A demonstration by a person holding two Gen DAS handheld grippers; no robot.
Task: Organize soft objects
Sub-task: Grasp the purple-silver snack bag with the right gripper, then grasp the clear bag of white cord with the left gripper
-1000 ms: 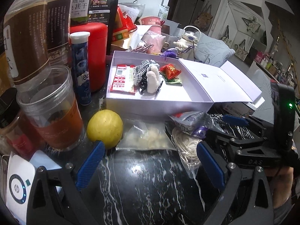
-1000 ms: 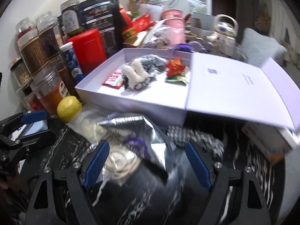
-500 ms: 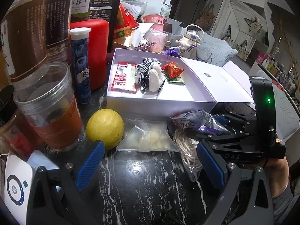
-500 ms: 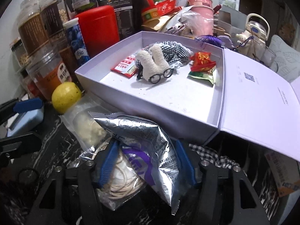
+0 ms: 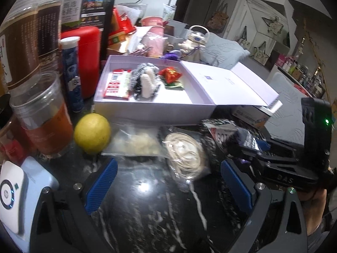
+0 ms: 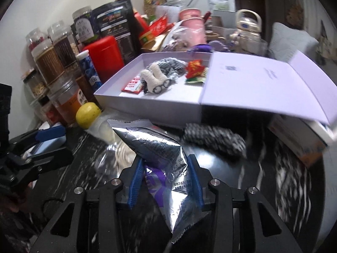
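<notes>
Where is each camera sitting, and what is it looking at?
Left wrist view: rides the open left tool, low over the black marble counter, facing the white open box; the right tool and the person's hand show.
Right wrist view: rides the right tool, shut on the silver foil packet, facing the same box.
Both show the yellow lemon.

silver foil packet (image 6: 162, 147) | crumpled, pinched | checkered cloth (image 6: 212, 137) | on counter, blurred

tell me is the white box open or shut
Open. The white box has its lid folded out flat to the side, and the plush toy and snack packets inside are in plain view.
</notes>
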